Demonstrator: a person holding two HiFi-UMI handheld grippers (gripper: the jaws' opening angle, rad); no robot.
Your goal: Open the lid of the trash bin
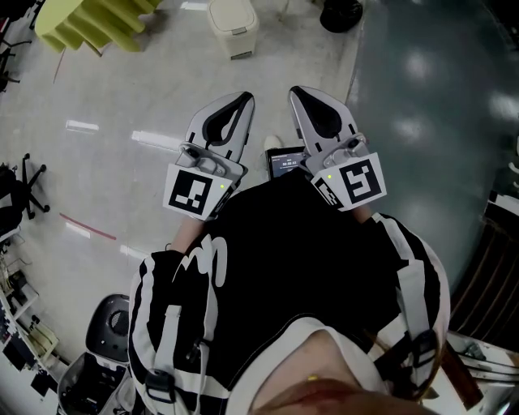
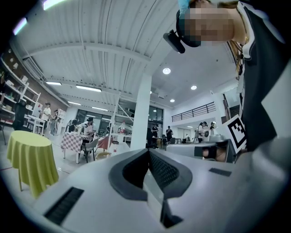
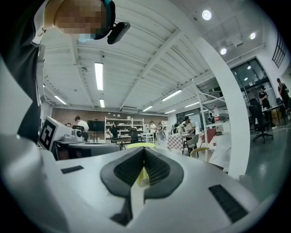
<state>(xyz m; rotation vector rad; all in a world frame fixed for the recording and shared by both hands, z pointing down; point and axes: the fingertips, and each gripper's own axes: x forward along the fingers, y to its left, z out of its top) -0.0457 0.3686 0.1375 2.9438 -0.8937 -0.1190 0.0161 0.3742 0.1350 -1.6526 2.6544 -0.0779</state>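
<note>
Person standing, looking steeply down over a black-and-white top. Left hand-held gripper (image 1: 235, 109) and right hand-held gripper (image 1: 312, 105) are being held side by side just in front of the chest, tips pointing forward and not touching each other. Each gripper view is showing its own ribbed dark pads pressed together along a single seam, so both are closed and carrying nothing. The yellow sliver at the right gripper's seam is only background showing through. A small dark screen (image 1: 285, 162) is sitting between the two gripper bodies. Beyond them the pale floor (image 1: 162, 97) is running bare. The trash bin (image 1: 233, 26), cream-coloured, is standing on that floor well apart from both grippers, just beside a yellow-draped bench (image 1: 89, 20), with its lid down flat. Judgement: the task is sitting at its very start, approach not yet begun. The next move is calling for closing the gap to the bin, bringing one gripper down to the lid's free edge, and parting the jaws or hooking under the rim to lift. Hinge side and any pedal are too small to tell from here.
</note>
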